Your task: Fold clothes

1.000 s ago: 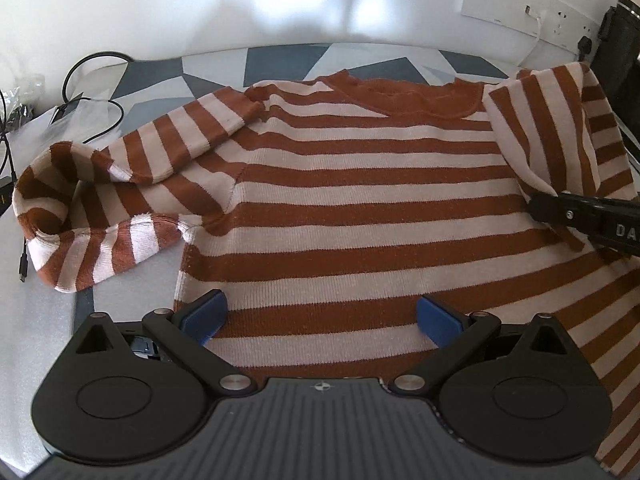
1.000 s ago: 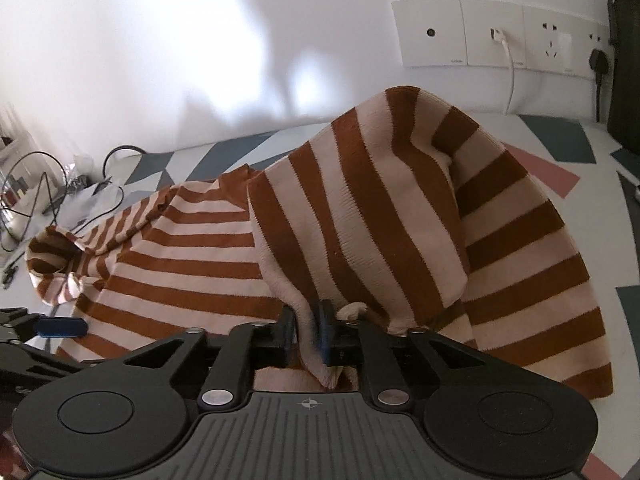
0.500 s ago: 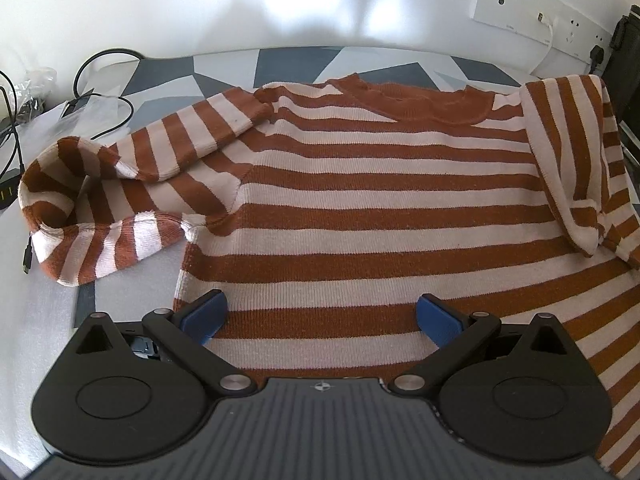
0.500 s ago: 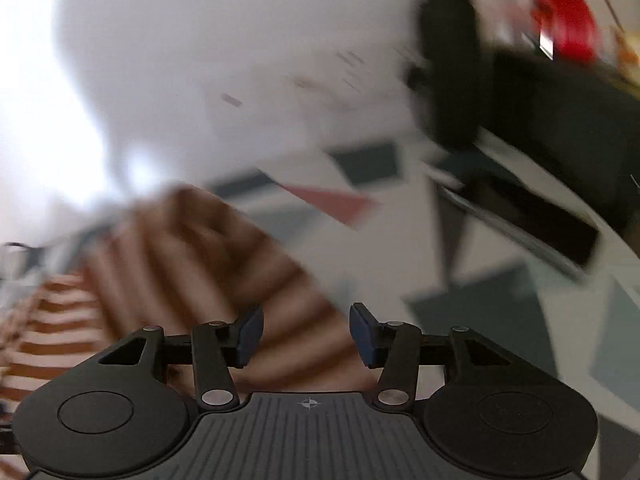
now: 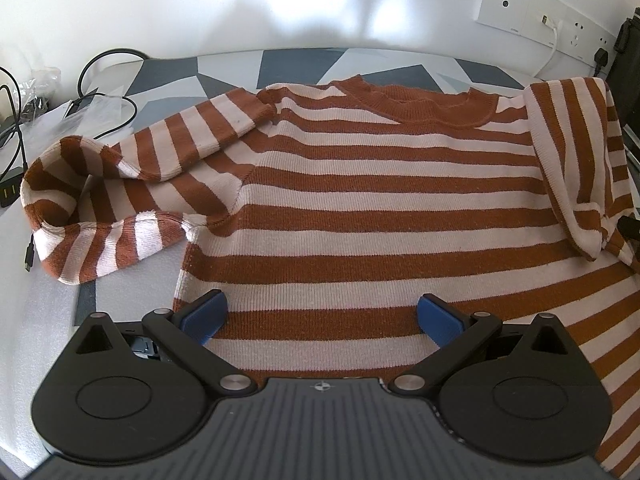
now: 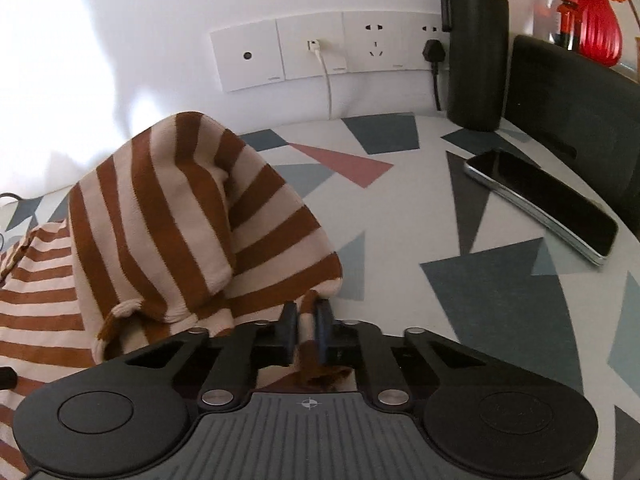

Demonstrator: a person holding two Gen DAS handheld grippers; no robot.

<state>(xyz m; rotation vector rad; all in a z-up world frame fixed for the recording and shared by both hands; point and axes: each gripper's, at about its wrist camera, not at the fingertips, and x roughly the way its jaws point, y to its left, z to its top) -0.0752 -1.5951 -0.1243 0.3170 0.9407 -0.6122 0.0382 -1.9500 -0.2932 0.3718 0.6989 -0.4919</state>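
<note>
Fingers of the left gripper point(image 5: 320, 316) stand spread wide apart over the near hem of the striped sweater point(image 5: 380, 200), grasping nothing, blue pads point(image 5: 204, 314) hovering at either side of the lower stripes. Nearest in the right wrist view, the right gripper point(image 6: 306, 330) is clenched on a narrow fold of the sweater's right edge, the cloth pinched upright between its two fingers. The sweater lies spread flat on a table point(image 6: 400, 208) with a cover of grey, white and pink triangles, neck toward the far wall. Its right sleeve point(image 5: 572, 160) is folded in over the body, lying down the right side; its left sleeve point(image 5: 120, 192) is bunched and doubled back off to the left. To the far left lie black cables point(image 5: 108, 80). On the right, a phone point(image 6: 540, 204) lies flat, well apart from the sweater, and beyond it a black bottle point(image 6: 476, 44) stands upright by the wall sockets point(image 6: 320, 52).
</note>
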